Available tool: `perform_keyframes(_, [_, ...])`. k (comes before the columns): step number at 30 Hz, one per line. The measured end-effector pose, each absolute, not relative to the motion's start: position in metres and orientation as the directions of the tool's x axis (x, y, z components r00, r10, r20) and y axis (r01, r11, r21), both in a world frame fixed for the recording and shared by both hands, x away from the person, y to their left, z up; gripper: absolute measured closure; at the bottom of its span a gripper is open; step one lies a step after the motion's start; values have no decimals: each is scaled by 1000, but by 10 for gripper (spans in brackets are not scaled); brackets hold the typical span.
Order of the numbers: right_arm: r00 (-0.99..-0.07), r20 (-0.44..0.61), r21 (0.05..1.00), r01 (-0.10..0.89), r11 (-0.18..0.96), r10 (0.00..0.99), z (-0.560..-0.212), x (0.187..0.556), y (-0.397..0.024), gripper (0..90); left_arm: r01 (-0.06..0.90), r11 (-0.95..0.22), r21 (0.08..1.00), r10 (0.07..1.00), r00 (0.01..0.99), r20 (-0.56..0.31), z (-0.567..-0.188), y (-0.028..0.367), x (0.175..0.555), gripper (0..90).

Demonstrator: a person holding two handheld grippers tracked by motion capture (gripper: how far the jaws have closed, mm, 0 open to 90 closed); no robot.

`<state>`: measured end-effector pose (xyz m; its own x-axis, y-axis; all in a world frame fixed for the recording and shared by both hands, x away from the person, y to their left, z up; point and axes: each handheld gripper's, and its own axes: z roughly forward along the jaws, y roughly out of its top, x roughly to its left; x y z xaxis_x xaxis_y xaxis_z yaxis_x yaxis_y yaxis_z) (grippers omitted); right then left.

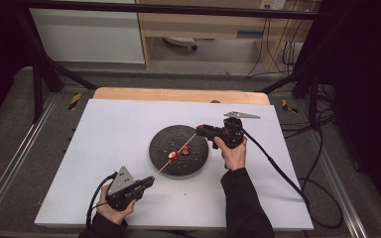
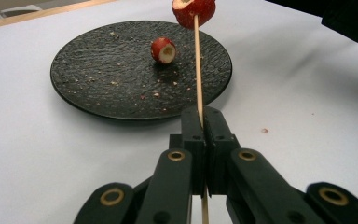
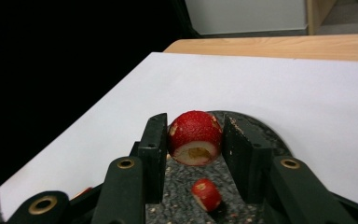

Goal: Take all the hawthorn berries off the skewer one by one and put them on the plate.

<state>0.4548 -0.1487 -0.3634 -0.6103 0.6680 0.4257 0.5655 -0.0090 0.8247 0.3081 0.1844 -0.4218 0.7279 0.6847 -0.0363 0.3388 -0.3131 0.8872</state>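
Lab-type recording setup is indicated: a black metal frame point(image 1: 39, 74) is erected around the white-covered table point(image 1: 109, 129), loose cables point(image 1: 278, 47) are trailed beyond its far right corner, pale wooden furniture point(image 1: 198, 25) is seen behind.

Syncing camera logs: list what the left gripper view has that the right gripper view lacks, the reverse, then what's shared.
Left: the skewer, its shaft clamped in the shut left claw. Right: the open right claw, framing the skewered berry. Shared: the plate, the skewered berry, the loose berry, the white sheet.
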Motion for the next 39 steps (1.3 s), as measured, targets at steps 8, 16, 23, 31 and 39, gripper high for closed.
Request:
perform_keyframes(8, [-593, 399, 838, 546, -15, 699, -353, 463, -158, 618, 342, -310, 887, 688, 725, -39, -422, 185, 308, 880])
perform_keyframes(16, [-572, 372, 837, 547, 1, 731, -352, 468, -163, 618, 343, -298, 891, 696, 717, -43, -420, 189, 309, 880])
perform_keyframes(23, [-577, 359, 828, 560, 36, 734, -361, 470, -156, 618, 347, -289, 892, 702, 711, -49, -420, 191, 310, 880])
perform_keyframes(31, [-593, 352, 804, 588, 91, 724, -384, 468, -140, 618, 349, -281, 894, 705, 707, -54, -419, 192, 311, 880])
perform_keyframes(39, [-599, 352, 775, 617, 135, 719, -410, 463, -129, 618, 353, -276, 894, 709, 703, -59, -419, 193, 312, 880])
